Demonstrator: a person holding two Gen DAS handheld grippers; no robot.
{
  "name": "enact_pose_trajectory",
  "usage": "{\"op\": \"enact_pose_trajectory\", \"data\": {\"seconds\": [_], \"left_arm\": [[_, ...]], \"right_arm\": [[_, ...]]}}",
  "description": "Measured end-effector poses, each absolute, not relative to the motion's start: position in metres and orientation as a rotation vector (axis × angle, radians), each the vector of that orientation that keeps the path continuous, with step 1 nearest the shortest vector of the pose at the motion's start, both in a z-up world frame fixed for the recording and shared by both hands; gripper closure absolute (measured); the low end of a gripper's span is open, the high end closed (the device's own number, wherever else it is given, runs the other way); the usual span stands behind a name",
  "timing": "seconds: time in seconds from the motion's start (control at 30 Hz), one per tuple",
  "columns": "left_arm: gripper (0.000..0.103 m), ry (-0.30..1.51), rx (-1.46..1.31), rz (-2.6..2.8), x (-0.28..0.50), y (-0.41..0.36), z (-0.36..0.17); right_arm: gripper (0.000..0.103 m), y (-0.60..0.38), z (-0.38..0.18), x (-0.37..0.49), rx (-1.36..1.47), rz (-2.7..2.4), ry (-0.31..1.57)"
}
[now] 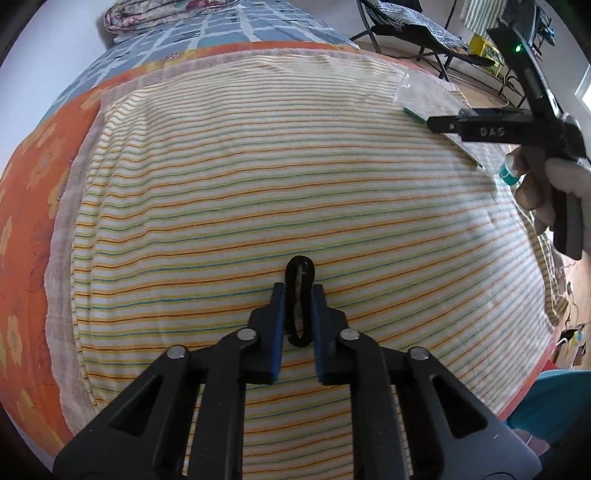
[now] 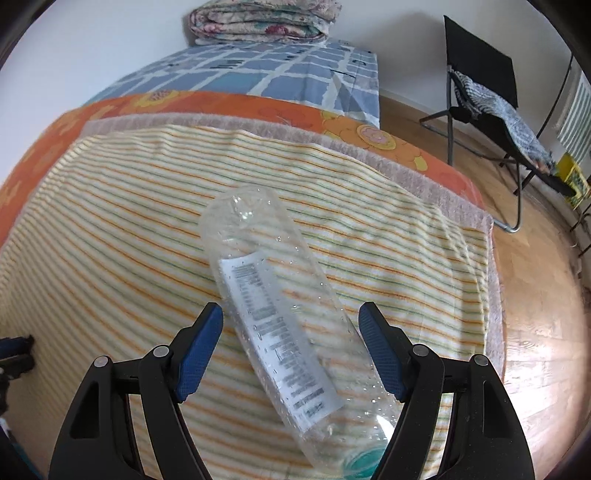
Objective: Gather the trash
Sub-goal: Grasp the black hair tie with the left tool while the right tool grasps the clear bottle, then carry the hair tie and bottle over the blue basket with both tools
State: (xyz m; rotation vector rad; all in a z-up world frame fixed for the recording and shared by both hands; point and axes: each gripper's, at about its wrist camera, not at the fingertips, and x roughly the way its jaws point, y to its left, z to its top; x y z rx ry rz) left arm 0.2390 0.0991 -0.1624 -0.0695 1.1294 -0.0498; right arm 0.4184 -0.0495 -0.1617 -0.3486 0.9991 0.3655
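We're pinching a black hair tie [image 1: 300,301] in the left gripper [image 1: 298,291]; its blue pads are pressing the loop flat from both sides, right on the striped blanket [image 1: 221,184]. Ends of the loop are sticking out above and below the pads.

In the right gripper [image 2: 291,314] the jaws are standing spread, and the clear plastic bottle [image 2: 273,306] is lying slanted between them. Its teal cap end is pointing back toward the gripper body, its base pointing away. Neither pad seems to be pressing on it, though the near end is passing close to the right finger; contact there we can't tell.

Farther out: orange flowered sheet [image 2: 236,105], blue checked cover [image 2: 258,70], folded quilt [image 2: 262,20] against the wall, black folding chair [image 2: 480,81] on the wood floor.

Risks, as we're judging them: the hair tie is thin and stretchy, so it could slip out on the lift, or blanket fabric could come up with it if the pads are catching cloth. The bottle is smooth, wet inside and crosswise to the jaws; closing on it this skewed could squirt it sideways or roll it off the bed edge.
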Motion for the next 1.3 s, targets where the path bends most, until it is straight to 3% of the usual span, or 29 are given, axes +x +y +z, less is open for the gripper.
{"op": "enact_pose_trajectory", "data": {"seconds": [0.13, 0.5, 1.3], "left_arm": [[0.095, 1.125, -0.073, -0.047, 0.238, 0.1, -0.161], [0.096, 1.08, -0.087, -0.033, 0.229, 0.1, -0.144], [0.096, 0.917, -0.11, -0.104, 0.174, 0.056, -0.065]], "right_arm": [[0.027, -0.047, -0.165, 0.417, -0.383, 0.352, 0.995], [0.041, -0.063, -0.145, 0.401, -0.306, 0.379, 0.95], [0.046, -0.097, -0.045, 0.274, -0.111, 0.557, 0.799]]}}
